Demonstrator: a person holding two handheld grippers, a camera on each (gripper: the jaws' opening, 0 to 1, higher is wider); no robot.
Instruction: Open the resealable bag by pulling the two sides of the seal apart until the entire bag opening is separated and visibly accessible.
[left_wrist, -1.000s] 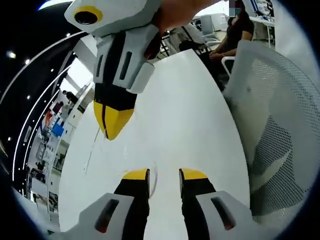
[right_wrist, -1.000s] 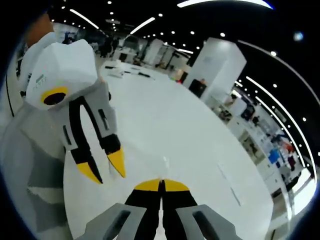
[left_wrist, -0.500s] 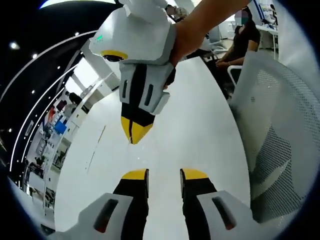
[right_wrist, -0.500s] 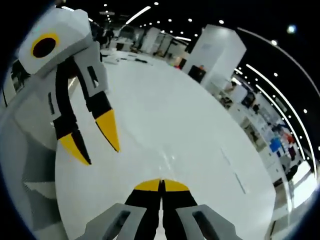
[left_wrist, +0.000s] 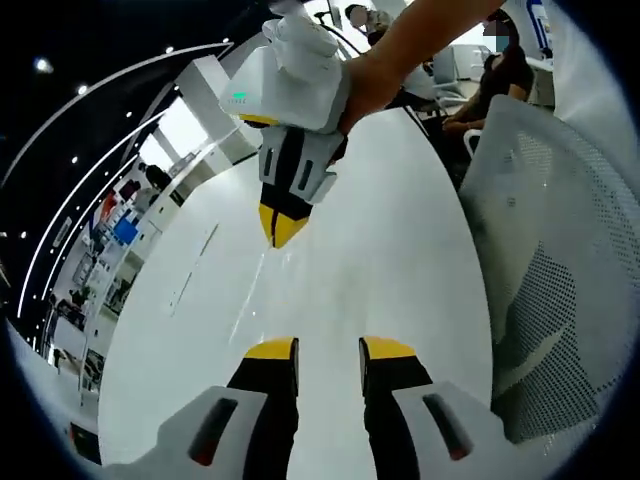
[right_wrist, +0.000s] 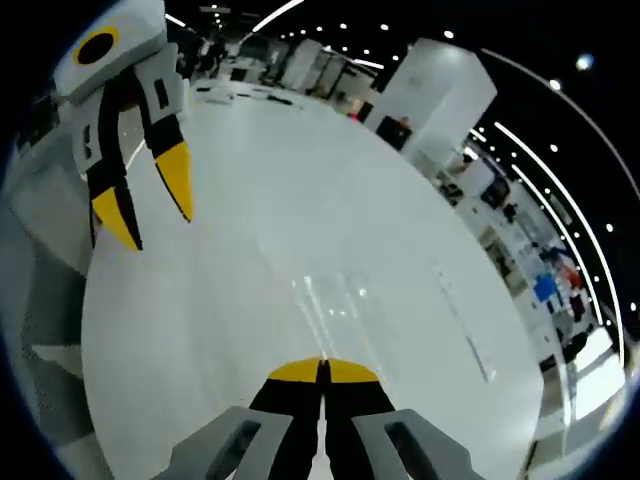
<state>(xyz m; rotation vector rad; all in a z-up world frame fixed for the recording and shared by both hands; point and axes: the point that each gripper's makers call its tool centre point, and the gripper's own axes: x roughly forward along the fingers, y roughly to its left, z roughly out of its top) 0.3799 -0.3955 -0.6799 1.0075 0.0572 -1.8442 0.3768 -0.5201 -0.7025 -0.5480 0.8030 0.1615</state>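
Note:
In the left gripper view my left gripper (left_wrist: 328, 352) stands open over the white table (left_wrist: 390, 250), nothing between its yellow tips. Beyond it my right gripper (left_wrist: 282, 228) points down at the table with its tips together. A faint streak of clear film, the resealable bag (left_wrist: 255, 290), trails from those tips. In the right gripper view my right gripper (right_wrist: 322, 368) is shut, and the clear bag (right_wrist: 330, 295) shows just past its tips as thin glints on the table (right_wrist: 250, 180). The left gripper (right_wrist: 148, 205) hangs open at the upper left, apart from the bag.
A white mesh chair (left_wrist: 560, 250) stands close along the table's right side. A person (left_wrist: 490, 85) sits beyond it. A hand (left_wrist: 400, 50) holds the right gripper. A white pillar (right_wrist: 440, 110) and shelving (right_wrist: 550, 290) lie beyond the table's far edge.
The two grippers have drawn apart: the right gripper now sits farther from the left jaws, still shut. The left gripper has stayed open.

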